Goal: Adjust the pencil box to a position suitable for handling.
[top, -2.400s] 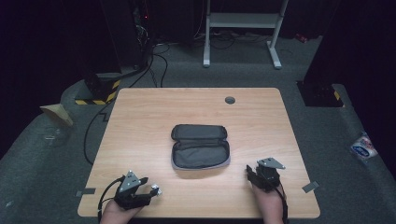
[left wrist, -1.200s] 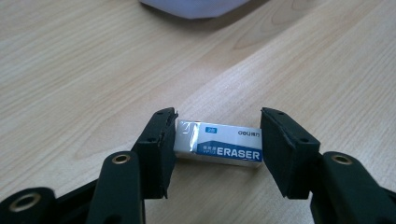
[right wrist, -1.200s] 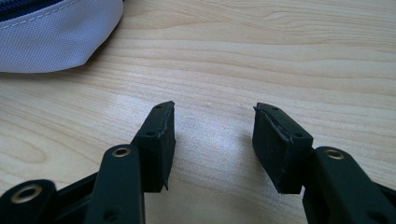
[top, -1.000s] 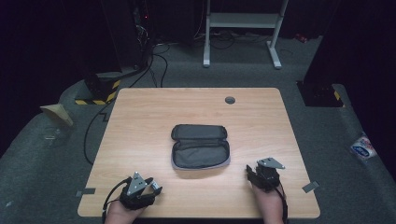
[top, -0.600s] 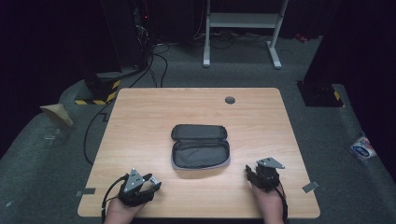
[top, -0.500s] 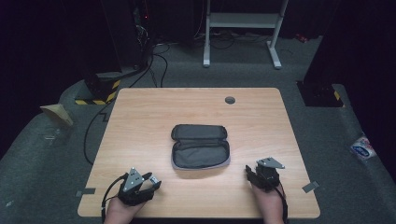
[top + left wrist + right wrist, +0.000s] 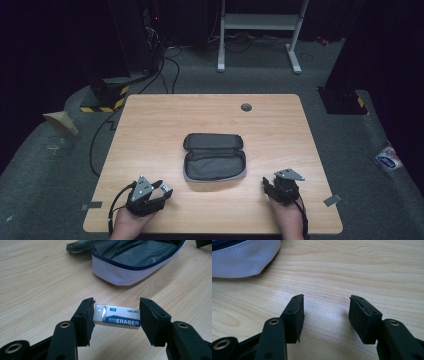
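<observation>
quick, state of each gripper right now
left gripper: jaws shut on the eraser.
right gripper: jaws open, nothing between them.

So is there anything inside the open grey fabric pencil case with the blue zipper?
The grey fabric pencil case lies unzipped, and its visible grey lining looks empty. Folds in the lining and the near wall hide part of the bottom, so something small and flat could sit there unseen.

So the left tool (image 7: pixel 116 315) has a white-and-blue eraser (image 7: pixel 117 317) squeezed lengthwise between both jaws, just above the wooden table (image 7: pixel 37 280). Straight ahead of the tool lies an open grey pencil case (image 7: pixel 130 260), unzipped, well apart.
</observation>
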Demonstrator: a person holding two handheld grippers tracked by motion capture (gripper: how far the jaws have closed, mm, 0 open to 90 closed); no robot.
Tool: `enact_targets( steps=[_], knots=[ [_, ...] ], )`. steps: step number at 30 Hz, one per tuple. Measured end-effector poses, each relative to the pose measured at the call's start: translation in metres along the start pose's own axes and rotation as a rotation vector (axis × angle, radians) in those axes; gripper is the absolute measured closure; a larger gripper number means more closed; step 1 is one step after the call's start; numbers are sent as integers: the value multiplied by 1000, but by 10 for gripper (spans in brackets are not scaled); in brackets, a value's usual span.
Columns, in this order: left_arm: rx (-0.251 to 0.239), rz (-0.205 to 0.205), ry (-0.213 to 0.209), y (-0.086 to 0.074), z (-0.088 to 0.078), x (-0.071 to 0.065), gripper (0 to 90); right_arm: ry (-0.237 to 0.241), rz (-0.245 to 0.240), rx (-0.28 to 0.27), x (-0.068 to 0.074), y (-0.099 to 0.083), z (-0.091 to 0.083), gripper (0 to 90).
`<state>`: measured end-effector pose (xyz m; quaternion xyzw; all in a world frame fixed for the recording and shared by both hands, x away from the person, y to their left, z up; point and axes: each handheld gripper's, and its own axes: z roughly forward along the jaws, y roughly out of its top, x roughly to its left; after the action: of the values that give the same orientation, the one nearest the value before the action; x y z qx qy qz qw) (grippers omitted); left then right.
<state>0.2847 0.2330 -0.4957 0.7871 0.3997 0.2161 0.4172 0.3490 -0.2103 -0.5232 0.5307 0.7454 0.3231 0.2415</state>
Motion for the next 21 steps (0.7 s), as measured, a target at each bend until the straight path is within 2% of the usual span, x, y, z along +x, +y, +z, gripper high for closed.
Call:
enact_targets(
  steps=[21],
  knots=[
    [-57, -11, 2, 24, -3, 7, 471, 1, 1, 0, 0, 0, 0, 455]
  ],
)
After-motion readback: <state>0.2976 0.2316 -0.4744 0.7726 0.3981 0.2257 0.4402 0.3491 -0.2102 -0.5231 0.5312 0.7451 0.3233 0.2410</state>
